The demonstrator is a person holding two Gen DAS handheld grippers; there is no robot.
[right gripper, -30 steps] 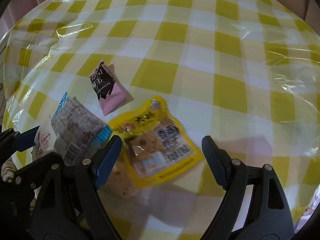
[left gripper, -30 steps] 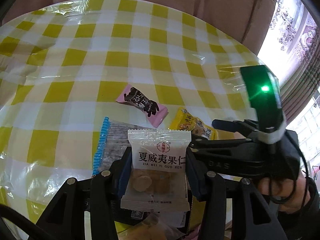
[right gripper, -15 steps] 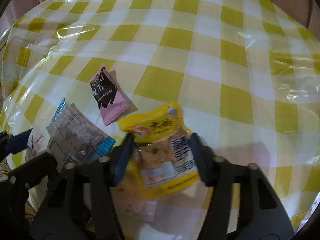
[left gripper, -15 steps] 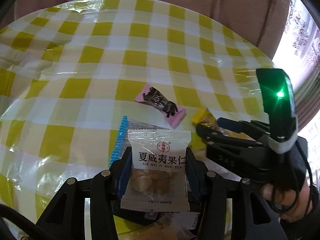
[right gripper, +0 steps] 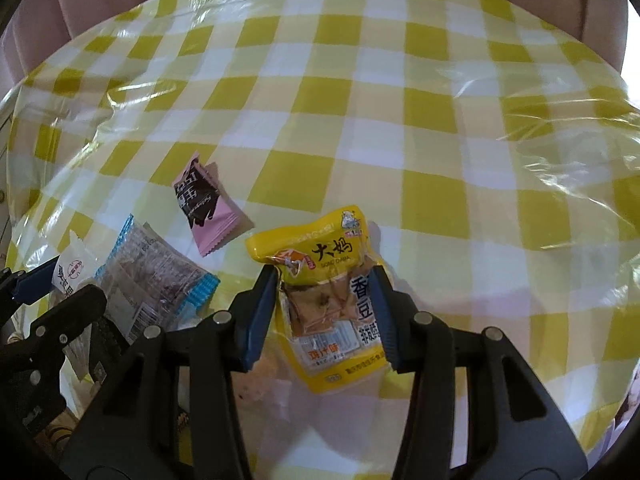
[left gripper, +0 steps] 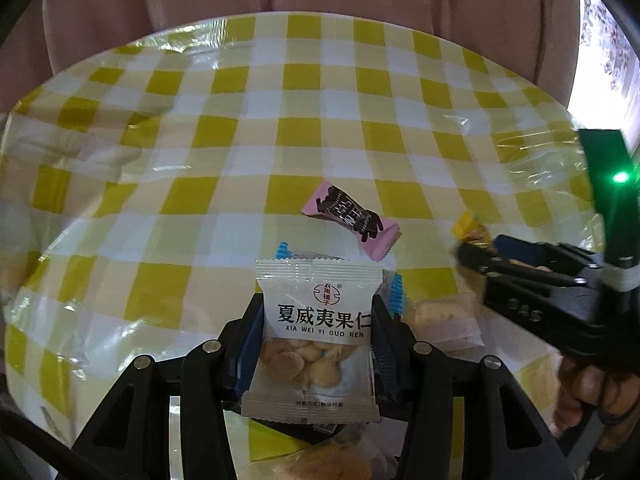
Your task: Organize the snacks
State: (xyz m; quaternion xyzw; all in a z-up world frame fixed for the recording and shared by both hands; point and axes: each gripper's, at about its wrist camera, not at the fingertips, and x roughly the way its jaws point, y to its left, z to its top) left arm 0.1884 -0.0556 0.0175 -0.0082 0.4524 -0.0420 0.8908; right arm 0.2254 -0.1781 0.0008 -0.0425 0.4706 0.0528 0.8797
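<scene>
Left wrist view first: we see the left gripper [left gripper: 316, 344] with its jaws partly closed and pressing both sides of a white nut packet [left gripper: 314, 340], printed with black characters over a clear window of pale round nuts. The packet stands upright above the desk [left gripper: 224, 136], which wears a yellow-and-white checked cloth under glossy plastic. Beyond it lie a pink candy wrapper [left gripper: 352, 220] and, mostly hidden behind the packet, a blue-edged clear packet [left gripper: 396, 296]. At the right edge the right gripper [left gripper: 480, 248] comes in from the side; a hand [left gripper: 588, 396] holds it. The far half of the desk is bare up to its curved rim.

Right wrist view: the right gripper's jaws have just been closing and now clamp a yellow tofu packet [right gripper: 328, 296] by its sides, its bottom corner hanging free, probably lifted off the cloth. Left of it sit the pink wrapper and the blue-edged packet, near each other. Open cloth stretches ahead and to the right.
</scene>
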